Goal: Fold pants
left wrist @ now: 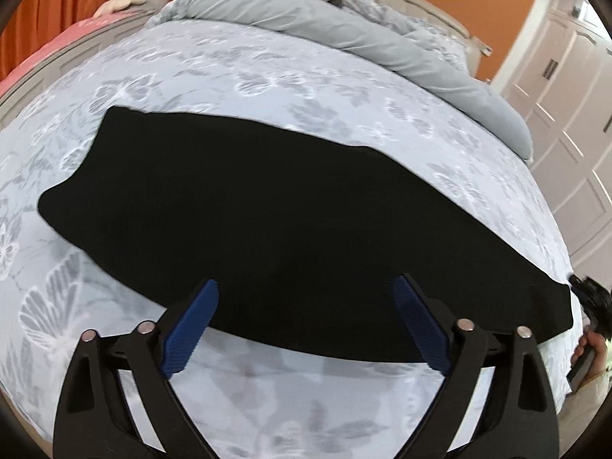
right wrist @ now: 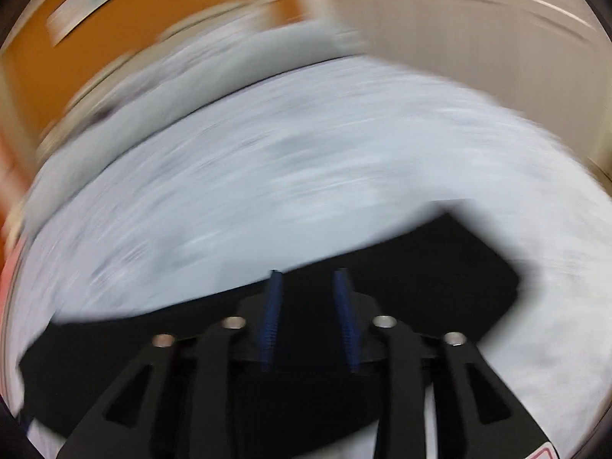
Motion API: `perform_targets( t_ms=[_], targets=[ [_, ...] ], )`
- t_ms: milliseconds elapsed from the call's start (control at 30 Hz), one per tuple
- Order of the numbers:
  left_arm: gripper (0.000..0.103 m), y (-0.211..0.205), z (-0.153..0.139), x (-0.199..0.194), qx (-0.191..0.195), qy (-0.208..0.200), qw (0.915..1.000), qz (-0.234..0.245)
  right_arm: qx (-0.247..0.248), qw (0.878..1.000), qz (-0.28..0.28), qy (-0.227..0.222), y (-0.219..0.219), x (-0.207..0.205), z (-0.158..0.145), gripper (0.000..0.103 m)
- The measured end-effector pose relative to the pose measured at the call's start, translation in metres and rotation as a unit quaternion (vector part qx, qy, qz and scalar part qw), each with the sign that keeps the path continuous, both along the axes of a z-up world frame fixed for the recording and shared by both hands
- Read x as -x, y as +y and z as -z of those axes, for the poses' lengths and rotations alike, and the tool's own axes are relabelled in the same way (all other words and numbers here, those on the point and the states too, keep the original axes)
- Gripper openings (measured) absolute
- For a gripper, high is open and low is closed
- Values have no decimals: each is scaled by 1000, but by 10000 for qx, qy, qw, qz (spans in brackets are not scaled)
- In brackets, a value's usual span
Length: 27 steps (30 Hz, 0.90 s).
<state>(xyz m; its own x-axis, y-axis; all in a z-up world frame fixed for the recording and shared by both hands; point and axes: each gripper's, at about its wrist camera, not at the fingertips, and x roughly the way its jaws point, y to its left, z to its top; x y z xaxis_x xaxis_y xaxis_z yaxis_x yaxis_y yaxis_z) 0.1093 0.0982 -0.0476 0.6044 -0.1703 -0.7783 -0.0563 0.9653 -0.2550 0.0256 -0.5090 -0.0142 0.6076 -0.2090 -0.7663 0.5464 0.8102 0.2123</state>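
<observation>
The black pants (left wrist: 267,206) lie flat across the floral bedspread (left wrist: 237,76), folded lengthwise into one long band that runs from upper left to lower right. My left gripper (left wrist: 306,287) is open and empty, its blue pads spread wide just above the near edge of the pants. In the blurred right wrist view the pants (right wrist: 440,287) fill the lower part. My right gripper (right wrist: 308,273) hovers over them with a narrow gap between its blue pads and nothing held. The right gripper also shows at the pants' far right end in the left wrist view (left wrist: 589,298).
A rolled grey duvet (left wrist: 344,26) lies along the head of the bed. White wardrobe doors (left wrist: 566,95) stand to the right. A pink cloth (left wrist: 57,49) lies at the left edge. An orange wall (right wrist: 95,57) stands behind the bed.
</observation>
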Motion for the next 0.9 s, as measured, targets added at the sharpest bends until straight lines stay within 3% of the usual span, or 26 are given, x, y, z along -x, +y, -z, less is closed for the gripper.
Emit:
perform_targets(
  t_ms=[67,167,267,400,533,600,800,900],
  targets=[
    [95,-17,-3,2,-40,-153,9998,96,15,9992,397,44,-50,34,9,49],
    [96,-41,-3,2,-233,-368,9988,236,-79,9987,483,119,-93,60,27,49],
    [96,-63,1,-2,-539,-547,9960,451,-323,9990,297,-84,-113,69,34,50],
    [96,-77,10,-8,-634,-610,9939,668,142,9996,-234,89,-101,37,42,61],
    [96,-78,19,-17,-472,-489,9952,702,442,9954,-661,528,-82,18,59,50],
    [96,-78,22,-21,-499,-450,9954,682,591,9938,-799,495,-76,15,59,13],
    [96,-78,24,-19,-550,-459,9953,654,753,9961,-467,49,-87,25,25,11],
    [96,-79,24,-18,-576,-483,9948,693,727,9959,-82,540,-109,22,55,6]
  ],
)
